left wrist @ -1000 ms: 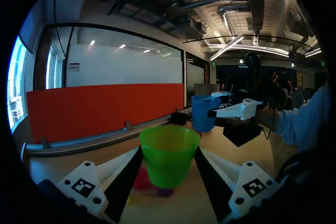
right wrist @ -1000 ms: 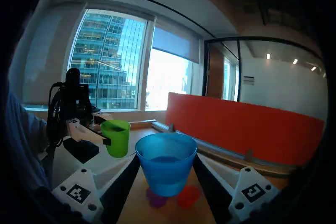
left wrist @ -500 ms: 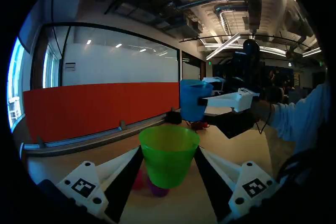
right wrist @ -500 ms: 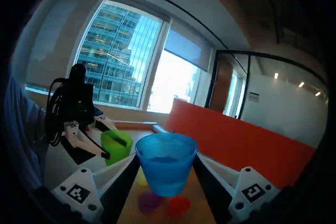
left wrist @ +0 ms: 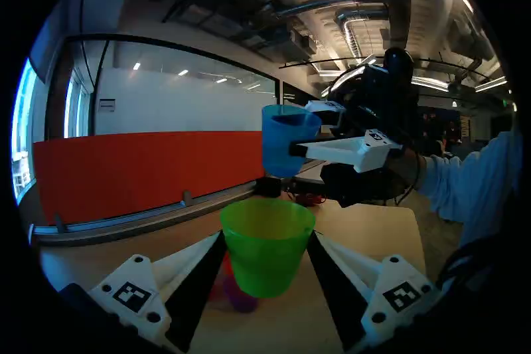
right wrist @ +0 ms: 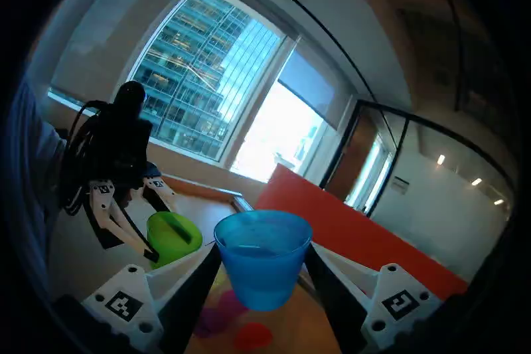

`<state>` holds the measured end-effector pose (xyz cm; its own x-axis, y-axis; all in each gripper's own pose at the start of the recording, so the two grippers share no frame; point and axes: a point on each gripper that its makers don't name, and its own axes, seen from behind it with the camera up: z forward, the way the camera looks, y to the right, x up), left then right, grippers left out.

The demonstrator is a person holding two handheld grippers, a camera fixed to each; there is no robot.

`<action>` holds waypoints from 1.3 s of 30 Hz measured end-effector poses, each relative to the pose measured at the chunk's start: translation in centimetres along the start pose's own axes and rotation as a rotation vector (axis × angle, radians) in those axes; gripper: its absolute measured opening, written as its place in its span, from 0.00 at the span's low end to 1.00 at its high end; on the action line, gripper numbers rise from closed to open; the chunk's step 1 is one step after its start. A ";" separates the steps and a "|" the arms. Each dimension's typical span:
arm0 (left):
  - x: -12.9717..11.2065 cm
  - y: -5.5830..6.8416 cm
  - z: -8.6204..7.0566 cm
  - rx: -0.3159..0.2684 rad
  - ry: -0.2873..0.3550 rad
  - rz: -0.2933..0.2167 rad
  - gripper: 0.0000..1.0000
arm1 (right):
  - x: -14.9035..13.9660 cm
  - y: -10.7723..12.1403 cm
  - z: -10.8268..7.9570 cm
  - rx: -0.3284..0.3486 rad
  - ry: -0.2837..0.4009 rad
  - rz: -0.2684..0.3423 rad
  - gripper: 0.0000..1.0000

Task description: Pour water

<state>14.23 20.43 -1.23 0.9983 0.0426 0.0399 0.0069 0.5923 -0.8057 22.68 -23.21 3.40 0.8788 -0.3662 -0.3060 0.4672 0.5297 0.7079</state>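
My left gripper (left wrist: 267,258) is shut on a green cup (left wrist: 267,244), held upright over the wooden table (left wrist: 372,234). Above and just behind it hangs a blue cup (left wrist: 285,138), gripped by my right gripper (left wrist: 299,148) coming in from the right. In the right gripper view my right gripper (right wrist: 263,267) is shut on the blue cup (right wrist: 263,264), which holds water and leans left. Lower left of it is the green cup (right wrist: 172,238) in my left gripper (right wrist: 156,248).
Small pink, purple and red cups (right wrist: 229,317) lie on the table below both held cups. An orange partition (left wrist: 146,168) runs along the table's far edge. A sleeve (left wrist: 474,184) enters from the right. Large windows (right wrist: 219,108) stand behind the left gripper.
The blue cup has risen and moved left to hang above the green cup. The right gripper has tilted, so the green cup now appears lower and its mouth shows.
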 end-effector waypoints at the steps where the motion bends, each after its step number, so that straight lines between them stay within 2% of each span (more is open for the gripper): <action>1: 0.0 0.1 0.0 -0.002 0.000 0.000 0.85 | 0.1 0.1 0.1 0.001 0.001 -0.011 0.89; 24: 0.4 1.1 0.3 -0.028 0.015 -0.003 0.85 | 3.2 2.3 2.4 -0.022 0.011 -0.322 0.88; 39: 0.5 1.5 0.6 -0.040 0.017 -0.003 0.85 | 4.2 4.5 3.0 -0.050 0.005 -0.493 0.88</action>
<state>14.72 21.80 -2.02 0.9991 0.0267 0.0329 0.0123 0.5599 -0.8285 28.17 -24.64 7.17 0.5521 -0.5786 -0.6003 0.8316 0.3306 0.4462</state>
